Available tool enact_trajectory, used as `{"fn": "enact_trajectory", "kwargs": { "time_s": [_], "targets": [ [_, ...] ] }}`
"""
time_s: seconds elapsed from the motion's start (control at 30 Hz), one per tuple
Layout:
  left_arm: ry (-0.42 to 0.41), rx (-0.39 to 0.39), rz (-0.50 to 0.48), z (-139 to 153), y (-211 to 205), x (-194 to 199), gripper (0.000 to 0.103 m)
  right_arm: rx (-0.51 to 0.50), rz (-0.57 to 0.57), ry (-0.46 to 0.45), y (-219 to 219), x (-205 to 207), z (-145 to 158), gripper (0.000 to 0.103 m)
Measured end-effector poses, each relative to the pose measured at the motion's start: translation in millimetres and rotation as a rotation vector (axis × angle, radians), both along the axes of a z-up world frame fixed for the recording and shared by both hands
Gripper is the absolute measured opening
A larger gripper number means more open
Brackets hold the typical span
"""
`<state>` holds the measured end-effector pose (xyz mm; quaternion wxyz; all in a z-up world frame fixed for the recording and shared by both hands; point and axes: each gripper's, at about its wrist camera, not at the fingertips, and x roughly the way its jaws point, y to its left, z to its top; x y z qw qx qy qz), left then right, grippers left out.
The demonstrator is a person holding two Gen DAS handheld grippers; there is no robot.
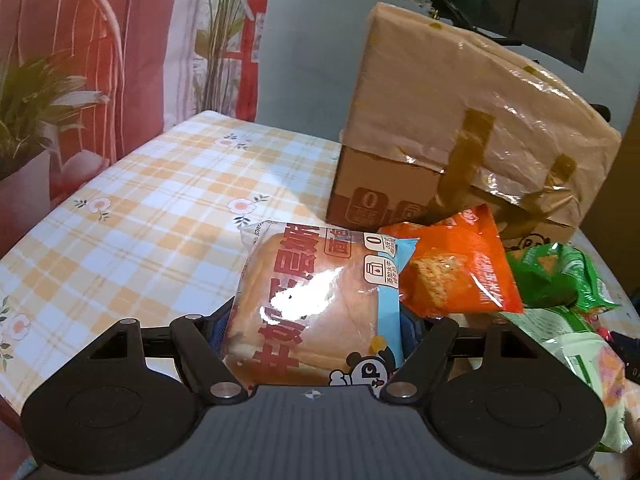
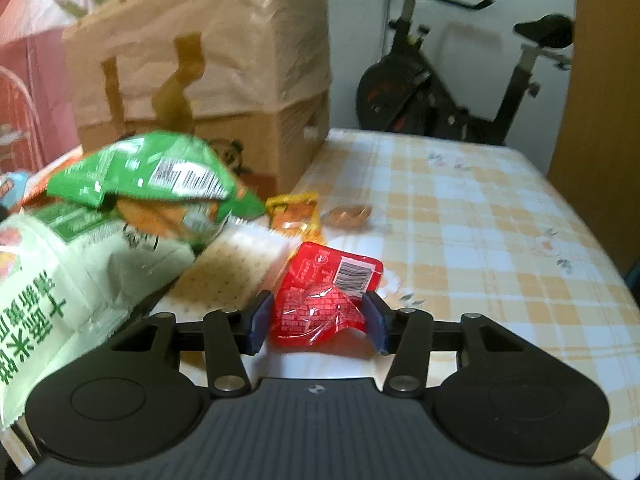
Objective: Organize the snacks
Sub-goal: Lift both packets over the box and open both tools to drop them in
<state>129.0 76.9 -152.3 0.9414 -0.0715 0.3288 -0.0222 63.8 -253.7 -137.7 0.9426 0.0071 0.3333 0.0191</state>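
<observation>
Cardboard box [image 1: 384, 184] stands paper-wrapped; left tool [image 1: 316, 332] grips bread packet [image 1: 320, 300], right tool [image 2: 316, 320] clamps red sachet [image 2: 324, 292].

A "0" badge shows on the bread packet [image 1: 316, 304] and the cardboard box [image 1: 372, 196].

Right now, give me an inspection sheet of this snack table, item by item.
Surface: checked yellow tablecloth with flower prints.
Job's things: bread packet; red packet; orange packet; green packet; pale green bag; small yellow packet.
Clutter: taped cardboard box.
Grippers: left claw shut on bread packet; right claw around red packet, contact unclear.
Cables: nothing seen.
Surroundings: exercise bike, potted plant.
</observation>
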Motion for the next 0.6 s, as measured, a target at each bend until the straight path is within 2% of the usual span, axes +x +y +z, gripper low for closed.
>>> {"fn": "enact_trajectory", "kwargs": {
  "time_s": [0.2,0.33,0.47,0.6],
  "targets": [
    [-0.018,-0.012,0.004,4.2,1.7,-5.5,0.077,0.036,-0.048,-0.077,-9.5,-11.4,10.4,0.050],
    [-0.049,0.018,0.001,14.1,0.4,-6.1,0.077,0.025,-0.047,-0.116,-8.4,-15.6,18.0,0.050],
    [-0.097,0.023,-0.009,33.1,0.4,-5.3,0.077,0.023,-0.046,-0.160,-8.0,-19.2,31.8,0.050],
    [-0.159,0.015,-0.074,58.5,-5.0,-2.3,0.077,0.030,-0.038,-0.238,-7.5,-22.4,55.9,0.050]
  ]
}}
